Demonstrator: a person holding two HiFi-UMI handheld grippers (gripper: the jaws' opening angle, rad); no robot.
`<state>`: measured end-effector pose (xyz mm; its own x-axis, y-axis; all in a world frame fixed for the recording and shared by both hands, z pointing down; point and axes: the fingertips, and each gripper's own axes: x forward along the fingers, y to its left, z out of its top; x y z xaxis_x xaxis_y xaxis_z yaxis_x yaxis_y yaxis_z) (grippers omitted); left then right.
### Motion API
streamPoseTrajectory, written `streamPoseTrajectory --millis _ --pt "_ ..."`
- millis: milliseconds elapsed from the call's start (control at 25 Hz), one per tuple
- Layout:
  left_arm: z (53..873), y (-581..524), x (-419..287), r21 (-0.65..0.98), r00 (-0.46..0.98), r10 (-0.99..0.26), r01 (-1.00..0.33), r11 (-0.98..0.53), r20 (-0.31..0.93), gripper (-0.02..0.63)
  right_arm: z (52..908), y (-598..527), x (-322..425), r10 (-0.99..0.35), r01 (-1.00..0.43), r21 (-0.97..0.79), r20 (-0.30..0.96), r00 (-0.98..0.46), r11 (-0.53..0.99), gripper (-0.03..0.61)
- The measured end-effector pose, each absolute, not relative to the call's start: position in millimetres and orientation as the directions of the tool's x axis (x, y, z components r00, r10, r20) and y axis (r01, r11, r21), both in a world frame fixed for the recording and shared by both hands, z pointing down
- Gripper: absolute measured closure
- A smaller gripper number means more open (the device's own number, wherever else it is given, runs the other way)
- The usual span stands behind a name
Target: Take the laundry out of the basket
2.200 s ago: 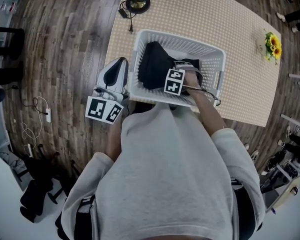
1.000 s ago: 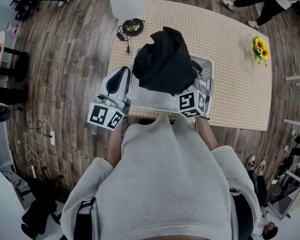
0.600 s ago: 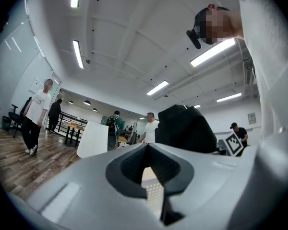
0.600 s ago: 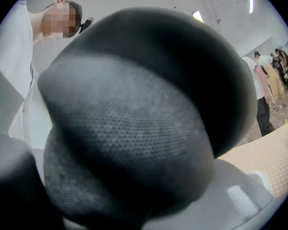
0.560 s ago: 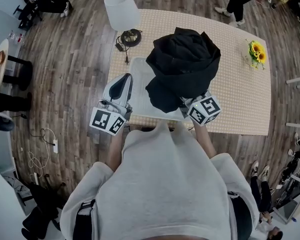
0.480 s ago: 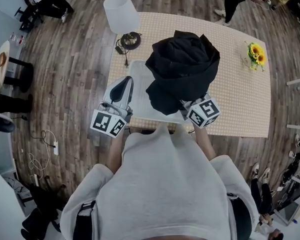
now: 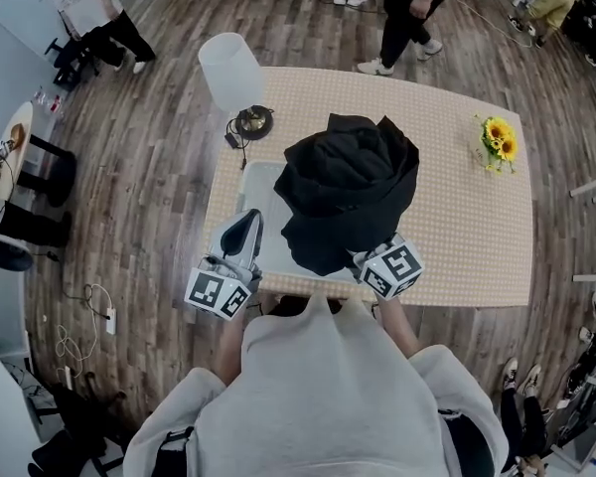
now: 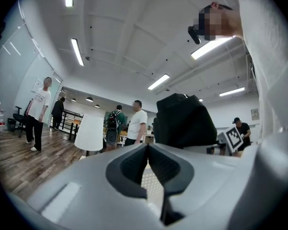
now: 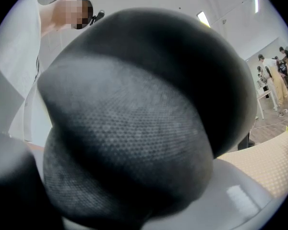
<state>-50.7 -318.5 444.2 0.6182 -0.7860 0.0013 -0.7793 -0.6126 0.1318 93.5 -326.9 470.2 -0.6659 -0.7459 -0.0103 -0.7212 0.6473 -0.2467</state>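
Note:
A bulky black garment (image 7: 348,192) hangs bunched above the white laundry basket (image 7: 261,192) on the checkered table and hides most of it. My right gripper (image 7: 372,259) is at the basket's near right corner, shut on the garment's lower edge. Its jaws are buried in the cloth, which fills the right gripper view (image 9: 144,119). My left gripper (image 7: 244,223) rests at the basket's near left side, shut, with nothing held. In the left gripper view its tips (image 8: 147,147) meet, and the raised garment (image 8: 185,121) shows beyond them.
A white lamp (image 7: 233,68) stands at the table's far left corner, its cord beside it. A small bunch of sunflowers (image 7: 497,139) sits at the far right. People stand beyond the table's far edge. Wooden floor surrounds the table.
The right gripper has pulled the black garment up out of the basket and holds it high over the basket. The left gripper has stayed by the basket's left side.

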Motion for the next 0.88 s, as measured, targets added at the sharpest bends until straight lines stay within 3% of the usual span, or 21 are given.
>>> streamPoseTrajectory --millis 280,880 --pt "435.2 -297.0 -49.9 0.112 0.642 -0.765 -0.758 -0.643 -0.045 0.606 454.2 -305.0 98.3 -0.772 -0.745 -0.233 -0.043 -0.635 0.626 0.394" --pt "430.6 -167.0 -128.7 0.146 0.638 -0.763 -0.749 -0.647 -0.105 0.606 404.7 -180.4 41.1 -0.791 -0.774 -0.163 -0.107 -0.602 0.612 0.394"
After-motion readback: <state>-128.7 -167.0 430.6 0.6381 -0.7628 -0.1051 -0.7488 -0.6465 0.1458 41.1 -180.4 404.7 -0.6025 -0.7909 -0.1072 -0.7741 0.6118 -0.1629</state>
